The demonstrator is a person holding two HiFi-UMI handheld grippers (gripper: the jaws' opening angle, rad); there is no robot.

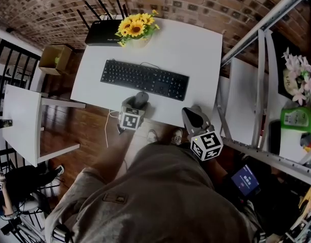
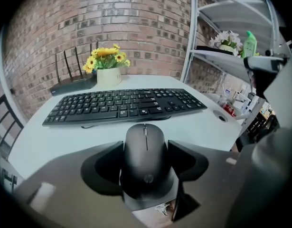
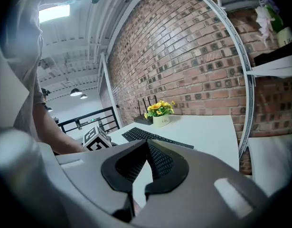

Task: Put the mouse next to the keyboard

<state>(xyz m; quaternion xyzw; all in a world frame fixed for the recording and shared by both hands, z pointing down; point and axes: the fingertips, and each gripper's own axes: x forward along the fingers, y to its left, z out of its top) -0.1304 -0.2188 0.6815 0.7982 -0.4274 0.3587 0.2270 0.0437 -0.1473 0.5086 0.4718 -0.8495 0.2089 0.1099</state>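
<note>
The left gripper (image 2: 146,145) stands released, its dark jaws spread to either side of the black, rounded plastic computer mouse (image 2: 146,161) without clamping it. That mouse lies flat on the white tabletop (image 1: 190,49) near its front edge, just in front of the long black keyboard (image 2: 124,106) and apart from it. The right gripper (image 3: 146,143) is clenched, jaw tips together with nothing between them, off the table's front right corner.

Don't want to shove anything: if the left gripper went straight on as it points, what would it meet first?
The mouse, lying between its open fingers; beyond it, likely the keyboard, at its near edge.
</note>
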